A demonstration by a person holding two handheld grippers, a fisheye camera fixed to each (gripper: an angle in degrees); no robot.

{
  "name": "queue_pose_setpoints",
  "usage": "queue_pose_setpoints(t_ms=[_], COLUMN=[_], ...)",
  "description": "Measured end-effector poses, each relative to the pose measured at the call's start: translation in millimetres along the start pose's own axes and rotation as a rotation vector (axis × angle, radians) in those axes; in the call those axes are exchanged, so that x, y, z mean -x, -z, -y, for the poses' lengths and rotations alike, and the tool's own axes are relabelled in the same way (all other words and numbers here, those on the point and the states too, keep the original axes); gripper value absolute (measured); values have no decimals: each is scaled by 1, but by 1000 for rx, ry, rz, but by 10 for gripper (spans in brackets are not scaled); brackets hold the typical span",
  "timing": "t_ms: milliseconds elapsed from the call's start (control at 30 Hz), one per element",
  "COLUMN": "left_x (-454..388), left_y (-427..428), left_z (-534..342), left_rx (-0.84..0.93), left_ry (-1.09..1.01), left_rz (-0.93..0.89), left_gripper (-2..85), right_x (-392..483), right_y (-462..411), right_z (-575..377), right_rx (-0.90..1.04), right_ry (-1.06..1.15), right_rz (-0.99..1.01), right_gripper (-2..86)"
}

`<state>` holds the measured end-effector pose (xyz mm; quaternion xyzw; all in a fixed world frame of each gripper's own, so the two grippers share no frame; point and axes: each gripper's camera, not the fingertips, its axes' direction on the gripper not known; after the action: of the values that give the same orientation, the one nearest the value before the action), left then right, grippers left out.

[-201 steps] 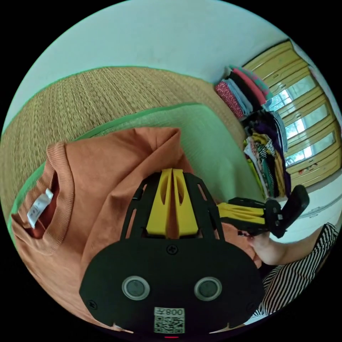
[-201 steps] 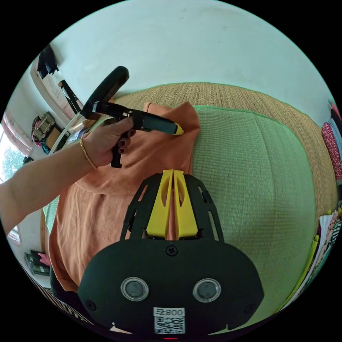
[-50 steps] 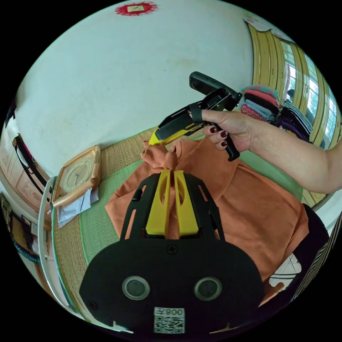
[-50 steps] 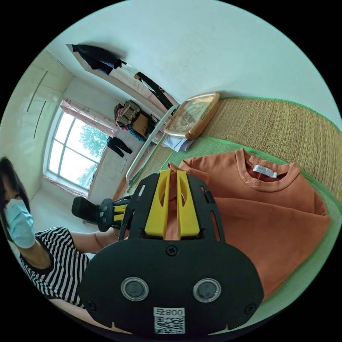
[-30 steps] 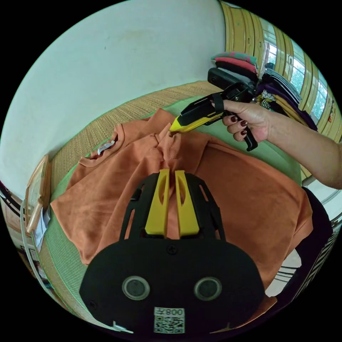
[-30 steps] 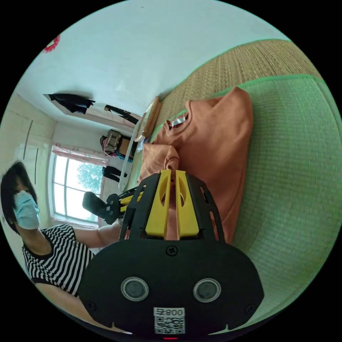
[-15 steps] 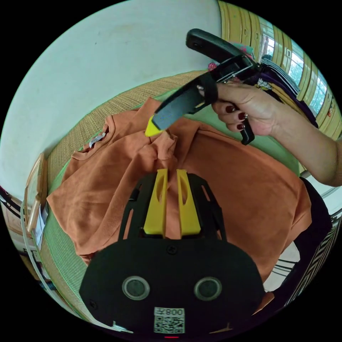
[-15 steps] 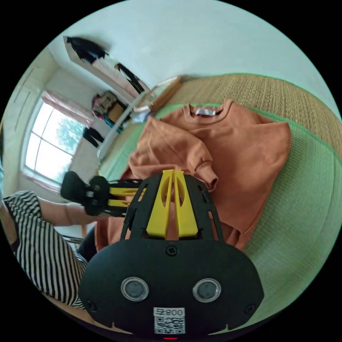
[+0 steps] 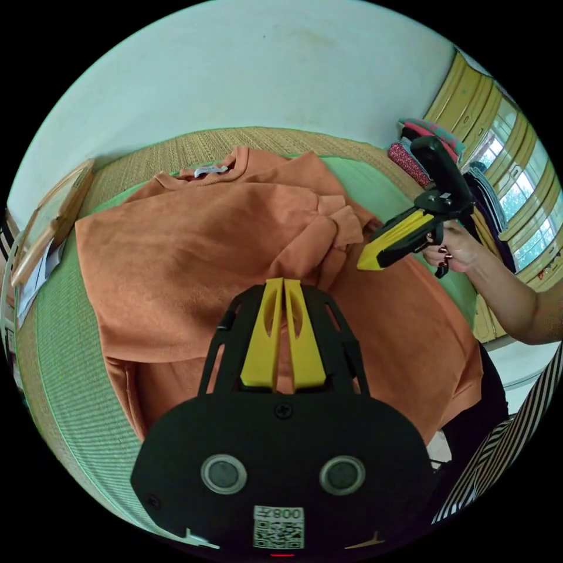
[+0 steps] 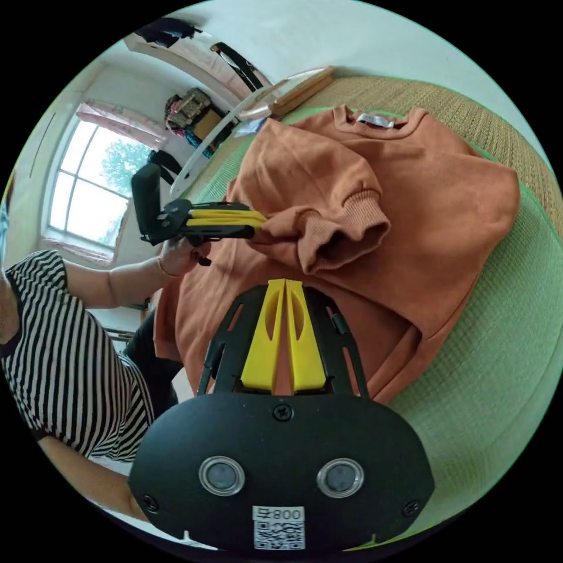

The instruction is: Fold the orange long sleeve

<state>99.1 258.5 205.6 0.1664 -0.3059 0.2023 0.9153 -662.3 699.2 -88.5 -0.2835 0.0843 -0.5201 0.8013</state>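
1. Now the orange long sleeve (image 9: 193, 246) lies spread on a green mat (image 10: 498, 352), its sleeve folded across the chest.
2. Left claw (image 10: 258, 224) pinches sleeve fabric just behind the ribbed cuff (image 10: 346, 226).
3. Right claw (image 9: 365, 263), jaws pressed together on nothing, hovers just beside the cuff.

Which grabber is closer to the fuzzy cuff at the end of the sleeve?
Left. The left gripper pinches the sleeve right beside the ribbed cuff. The right gripper hangs a little off to the side, touching nothing.
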Motion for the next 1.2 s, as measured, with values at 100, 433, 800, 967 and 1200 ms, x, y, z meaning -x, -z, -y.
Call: queue_pose_setpoints(t_ms=[100,433,800,967,1200], left_x=[3,50,134,145,165], left_y=[2,31,24,13,-1], left_z=[-1,-32,-85,-90,-101], left_rx=[-24,-151,-114,-91,-80], left_ry=[-16,116,346,332,357], left_rz=[8,-51,37,31,-25], left_gripper=[2,3,3,3,2], right_x=[20,5,158,166,159], right_y=[46,72,22,-42,-67], right_z=[12,53,263,376,395], right_rx=[-168,-214,-209,-109,-20], right_ry=[-12,-233,128,107,80], right_rz=[-7,-236,-186,-280,-343], right_gripper=[1,1,1,1,2])
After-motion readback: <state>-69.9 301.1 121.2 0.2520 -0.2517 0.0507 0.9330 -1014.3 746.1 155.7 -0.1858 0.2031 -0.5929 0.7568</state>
